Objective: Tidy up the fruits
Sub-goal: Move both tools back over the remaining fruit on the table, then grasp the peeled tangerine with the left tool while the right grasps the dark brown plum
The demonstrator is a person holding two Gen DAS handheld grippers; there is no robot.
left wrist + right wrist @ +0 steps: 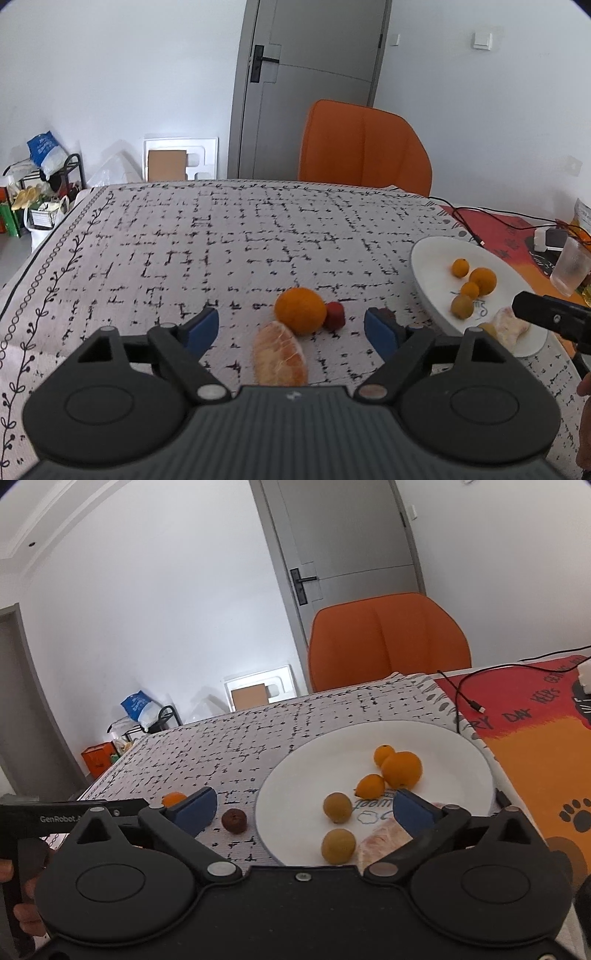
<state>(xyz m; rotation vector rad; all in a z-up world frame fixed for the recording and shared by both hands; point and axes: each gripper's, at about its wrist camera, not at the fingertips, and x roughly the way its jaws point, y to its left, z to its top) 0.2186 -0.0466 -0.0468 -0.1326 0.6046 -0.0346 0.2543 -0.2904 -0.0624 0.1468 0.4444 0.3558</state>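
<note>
Two grippers: both with fingers spread apart, holding nothing.
Left gripper (291, 328): hovers low over the patterned tablecloth (221, 236), with the large orange (300, 311), a peeled pomelo segment (280, 356) and a dark red fruit (335, 315) between its fingers.
Right gripper (304, 810): above the near rim of the white plate (443, 738).
Plate contents: three orange fruits (402, 770), two yellow-brown fruits (337, 807), one peeled segment (382, 843).
Off the plate: the dark red fruit just beside its left rim.
Background: orange chair (364, 147).
</note>
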